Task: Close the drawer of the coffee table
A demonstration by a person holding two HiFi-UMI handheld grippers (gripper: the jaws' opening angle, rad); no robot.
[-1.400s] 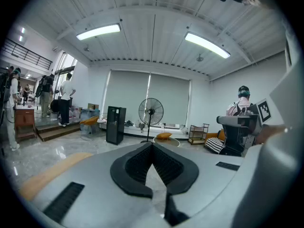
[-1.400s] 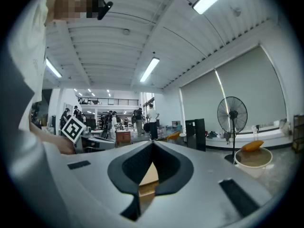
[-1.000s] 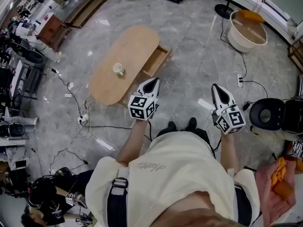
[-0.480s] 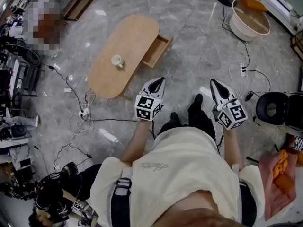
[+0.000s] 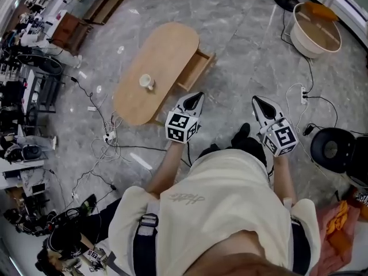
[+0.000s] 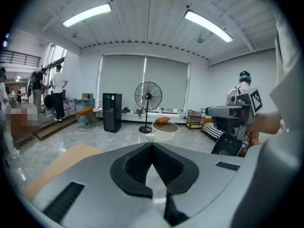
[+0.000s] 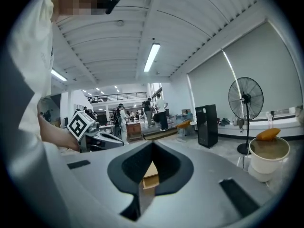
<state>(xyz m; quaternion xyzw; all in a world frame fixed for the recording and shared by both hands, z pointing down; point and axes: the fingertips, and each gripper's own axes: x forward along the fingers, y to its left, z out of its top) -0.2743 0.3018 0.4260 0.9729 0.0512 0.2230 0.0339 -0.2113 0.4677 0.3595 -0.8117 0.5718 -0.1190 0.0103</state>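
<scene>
My left tongs (image 5: 194, 99) and right tongs (image 5: 257, 101) are both clenched, empty. The counter (image 5: 167, 56) has its drawer (image 5: 198, 69) open, ahead of the left tongs — well apart.

The head view looks steeply down from above, just short of the coffee table (image 5: 155, 73); each gripper view sits low near that table, facing roughly level across the room; both share the standing fan (image 6: 147, 98) beyond it.
</scene>
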